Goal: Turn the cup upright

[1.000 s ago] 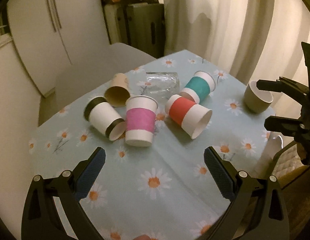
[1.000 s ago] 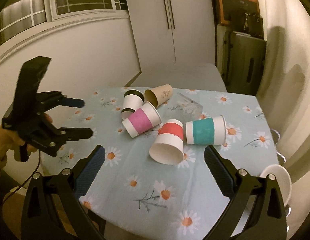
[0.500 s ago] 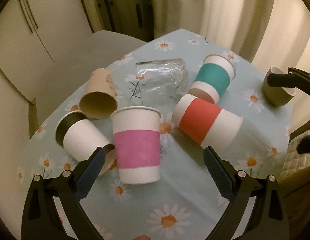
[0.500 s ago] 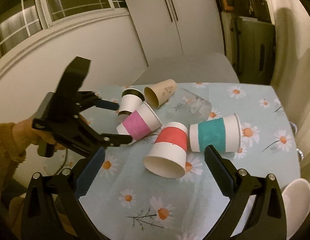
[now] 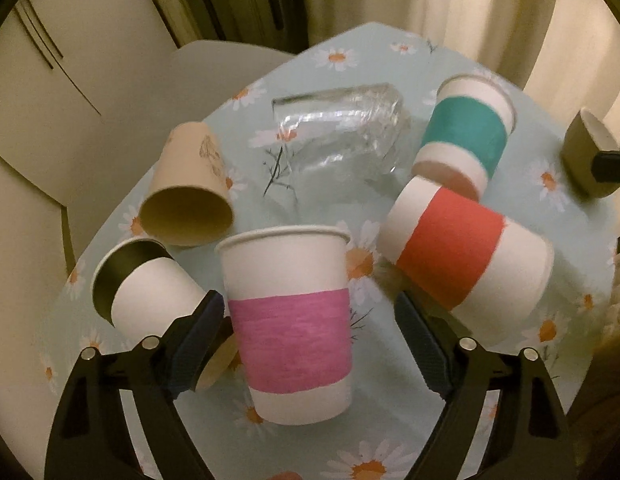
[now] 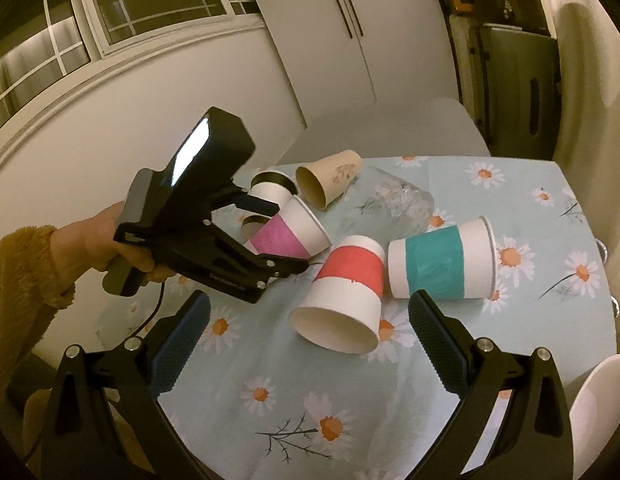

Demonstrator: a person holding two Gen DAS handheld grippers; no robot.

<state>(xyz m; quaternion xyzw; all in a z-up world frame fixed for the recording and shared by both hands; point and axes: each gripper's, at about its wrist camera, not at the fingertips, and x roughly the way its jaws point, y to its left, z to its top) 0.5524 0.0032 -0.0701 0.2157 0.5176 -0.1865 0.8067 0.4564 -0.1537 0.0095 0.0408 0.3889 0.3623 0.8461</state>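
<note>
Paper cups [image 5: 465, 256] crowd pink cup [image 5: 288, 324]; glass [image 5: 341, 136] behind.

- Our left gripper [image 5: 306, 344] has its jaws spread wide, fingers pointing forward and down
- In the right wrist view, our left hand [image 6: 122, 248] wraps the black handle, with a mustard fleece sleeve at the wrist
- Our right gripper [image 6: 308, 344] hangs with its jaws parted wide, nothing between its blue pads [image 6: 178, 350]
</note>
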